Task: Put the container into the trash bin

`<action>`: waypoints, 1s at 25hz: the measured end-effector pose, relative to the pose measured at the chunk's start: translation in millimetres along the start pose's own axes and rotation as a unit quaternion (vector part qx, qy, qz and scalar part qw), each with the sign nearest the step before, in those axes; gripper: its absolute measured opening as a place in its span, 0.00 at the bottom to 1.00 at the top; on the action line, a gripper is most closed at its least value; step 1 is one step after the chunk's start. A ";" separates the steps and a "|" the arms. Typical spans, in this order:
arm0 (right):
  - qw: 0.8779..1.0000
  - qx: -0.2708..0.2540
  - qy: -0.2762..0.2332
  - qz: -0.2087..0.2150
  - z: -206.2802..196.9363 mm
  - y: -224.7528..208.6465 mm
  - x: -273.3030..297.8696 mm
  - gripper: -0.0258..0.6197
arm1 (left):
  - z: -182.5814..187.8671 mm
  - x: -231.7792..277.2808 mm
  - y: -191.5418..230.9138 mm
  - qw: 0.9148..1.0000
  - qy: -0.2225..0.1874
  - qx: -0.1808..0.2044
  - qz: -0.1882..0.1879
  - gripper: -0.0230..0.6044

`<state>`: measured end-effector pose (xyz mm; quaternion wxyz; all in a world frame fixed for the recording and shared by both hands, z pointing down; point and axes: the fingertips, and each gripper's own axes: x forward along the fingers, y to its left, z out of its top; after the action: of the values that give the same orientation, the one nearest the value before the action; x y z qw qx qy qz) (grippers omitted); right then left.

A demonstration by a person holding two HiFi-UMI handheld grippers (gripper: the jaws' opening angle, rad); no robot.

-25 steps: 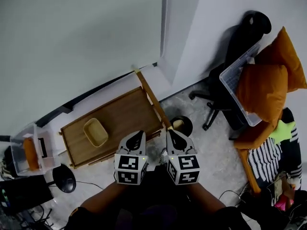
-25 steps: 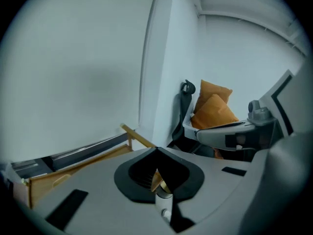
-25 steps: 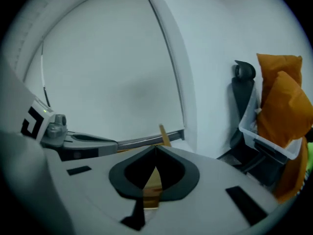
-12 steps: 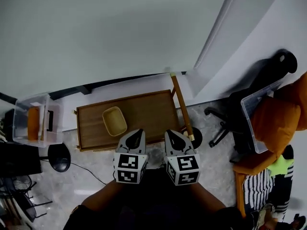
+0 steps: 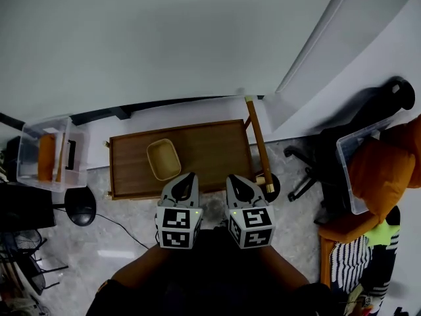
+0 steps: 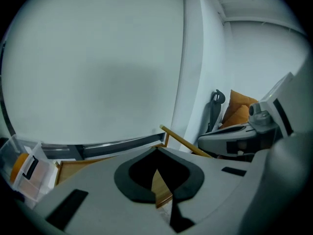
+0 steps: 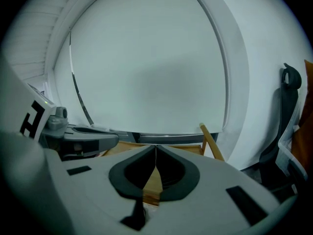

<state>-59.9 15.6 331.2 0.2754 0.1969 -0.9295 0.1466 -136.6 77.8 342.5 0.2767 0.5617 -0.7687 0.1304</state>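
Both grippers are held side by side at waist height in front of the person, close together but not touching, each aimed forward and tipped downward. The left gripper (image 5: 187, 178) has its jaws pressed together with nothing between them; in its own view the dark pads meet at the tips, and only a sliver of wood shows through the gap behind them. The right gripper (image 5: 235, 180) is likewise clenched and empty, its pads meeting along a thin seam. The marker cubes on both face up toward the head camera. The left forearm (image 5: 141, 272) and right forearm (image 5: 284, 272) run back from them, angled outward toward the bottom of the head view.

Directly ahead of both claws stands a low wooden table (image 5: 210, 147), its near edge just beyond the fingertips. The container (image 5: 164, 159), a shallow yellowish tray, lies on the tabletop just ahead of the left gripper and slightly to its left, well clear of the jaws. A dark round bin (image 5: 272, 188) sits on the floor just to the right of the right gripper, at the table's near right corner, partly hidden behind a slanted wooden bar (image 5: 258, 143).

Far to the left of the left gripper is a clear plastic box (image 5: 74, 155) holding something orange. Far to the right of the right gripper stands a black office chair (image 5: 342, 133) beside orange cushions (image 5: 385, 166).
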 end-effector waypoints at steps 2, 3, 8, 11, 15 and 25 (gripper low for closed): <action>1.000 -0.005 0.008 0.007 -1.3 6.5 10.9 0.07 | -3.0 -2.0 11.1 1.000 0.002 -0.002 0.010 0.05; 1.000 -0.007 0.013 0.012 -2.1 10.6 17.2 0.07 | -5.4 -3.1 18.0 1.000 0.004 -0.004 0.015 0.05; 0.998 -0.023 0.036 0.035 -6.3 38.0 49.6 0.08 | -25.3 -10.8 62.3 0.998 0.016 -0.027 0.053 0.05; 0.997 -0.031 0.053 0.050 -11.6 58.6 70.5 0.09 | -39.1 -17.7 93.3 0.996 0.024 -0.041 0.079 0.05; 0.994 -0.044 0.078 0.068 -22.4 83.7 99.2 0.12 | -60.6 -23.4 130.2 0.992 0.039 -0.063 0.104 0.05; 0.986 -0.051 0.139 0.076 -53.3 102.6 170.4 0.18 | -108.8 -6.4 196.1 0.984 0.088 -0.087 0.131 0.06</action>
<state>-212.9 77.5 454.3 0.3997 0.0896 -0.9005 0.1457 -288.4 204.2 448.9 0.3714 0.4161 -0.8169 0.1471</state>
